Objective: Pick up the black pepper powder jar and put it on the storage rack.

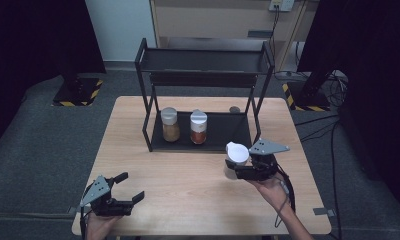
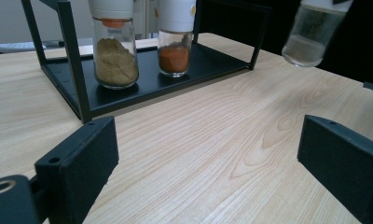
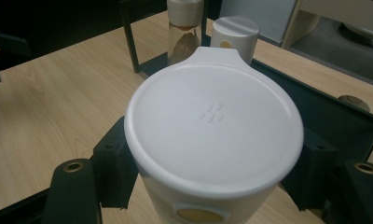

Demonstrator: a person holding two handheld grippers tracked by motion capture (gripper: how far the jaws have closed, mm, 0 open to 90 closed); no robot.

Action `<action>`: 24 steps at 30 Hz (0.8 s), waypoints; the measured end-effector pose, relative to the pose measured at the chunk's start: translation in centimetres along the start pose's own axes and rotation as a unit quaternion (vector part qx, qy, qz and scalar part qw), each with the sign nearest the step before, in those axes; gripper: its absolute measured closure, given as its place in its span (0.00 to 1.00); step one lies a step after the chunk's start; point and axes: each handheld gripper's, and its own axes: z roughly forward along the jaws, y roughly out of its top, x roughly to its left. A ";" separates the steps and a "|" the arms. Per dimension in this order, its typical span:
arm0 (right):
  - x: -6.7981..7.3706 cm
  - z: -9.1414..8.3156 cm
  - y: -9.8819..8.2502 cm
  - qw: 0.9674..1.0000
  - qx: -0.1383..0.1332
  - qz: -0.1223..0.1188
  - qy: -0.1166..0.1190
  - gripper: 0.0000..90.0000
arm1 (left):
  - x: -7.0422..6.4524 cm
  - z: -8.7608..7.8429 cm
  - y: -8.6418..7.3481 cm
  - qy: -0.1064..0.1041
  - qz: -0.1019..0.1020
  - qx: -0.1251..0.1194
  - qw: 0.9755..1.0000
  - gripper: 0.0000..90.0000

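Gripping a white-capped jar [image 1: 236, 156] just in front of the black rack [image 1: 203, 60], the right gripper [image 1: 248, 171] has its jaws clamped on the jar's sides, clear of the table [image 1: 188, 175]. Left gripper [image 1: 124, 187] rests near the table's front edge, jaws apart, nothing between them. Two spice jars [image 1: 170, 124] stand on the rack's lower shelf.

No legible text or labels

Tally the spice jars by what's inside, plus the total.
Yellow-brown powder jar: 1
Red-orange powder jar: 1
Clear-bodied jar held in the right gripper, contents hard to tell: 1
Total: 3
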 end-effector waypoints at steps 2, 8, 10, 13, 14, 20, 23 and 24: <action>-0.1 0.4 0.5 1.000 0.000 -0.003 -0.005 0.35 | 0.0 0.0 0.0 0.000 0.000 0.000 1.000 0.05; -0.8 1.6 1.2 1.000 -0.005 0.003 -0.015 0.35 | 0.0 0.0 0.0 -0.001 0.000 -0.001 1.000 0.05; -1.2 2.1 1.4 1.000 -0.006 0.005 -0.020 0.35 | 0.1 0.0 0.0 -0.001 0.000 0.000 1.000 0.05; -1.5 2.7 1.6 1.000 -0.007 0.009 -0.027 0.35 | 0.1 0.0 0.0 -0.001 -0.001 0.000 1.000 0.05; -1.6 3.0 1.7 0.999 -0.008 0.008 -0.030 0.35 | 0.1 0.0 0.0 -0.001 -0.001 0.000 1.000 0.05; -2.4 4.2 2.4 0.999 -0.005 0.009 -0.041 0.35 | 0.1 0.0 0.0 -0.002 -0.003 0.000 1.000 0.05; -3.0 4.7 2.8 0.999 -0.009 0.008 -0.044 0.35 | 0.1 0.1 0.0 -0.002 -0.003 0.000 1.000 0.05; -3.2 5.0 2.9 0.999 -0.009 0.011 -0.045 0.35 | 0.1 0.1 0.0 -0.002 -0.003 0.001 1.000 0.05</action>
